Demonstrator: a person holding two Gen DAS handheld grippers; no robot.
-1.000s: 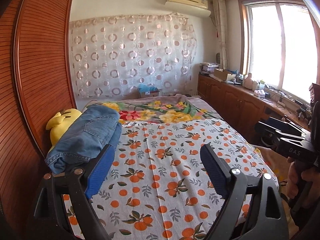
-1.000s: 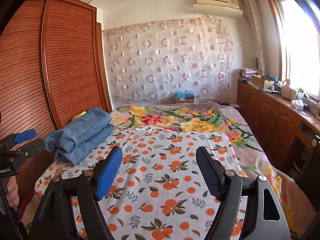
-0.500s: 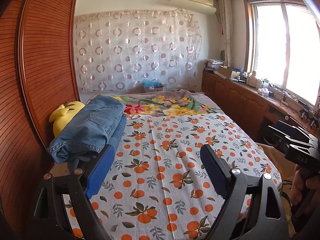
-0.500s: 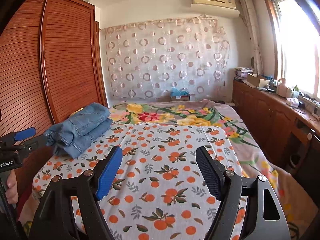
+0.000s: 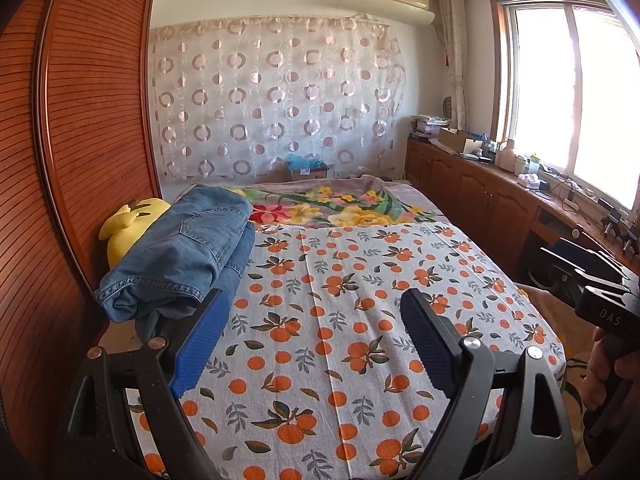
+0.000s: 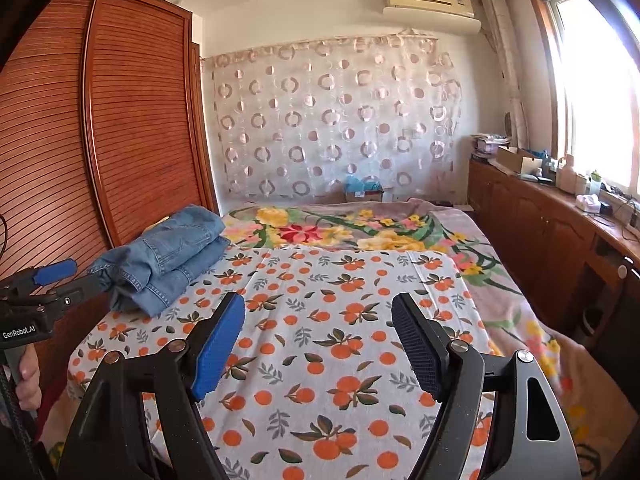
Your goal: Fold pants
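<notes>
Denim pants (image 5: pixel 188 248) lie folded at the bed's left edge; both grippers' fingers (image 5: pixel 204 340) spread, empty.

Yellow plush toy (image 5: pixel 132 226) mostly hidden behind folded jeans (image 5: pixel 180 252), right gripper (image 5: pixel 600 300) cut off by frame edge, items on the worktop (image 6: pixel 560 200) too small to be identified.

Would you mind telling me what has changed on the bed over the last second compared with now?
Nothing was taken hold of or let go. Only the view drifted slightly. The folded jeans still lie at the bed's left edge by the wardrobe, on the orange-print sheet, with the yellow plush toy behind them. Both the left gripper and the right gripper stay open and empty.
</notes>
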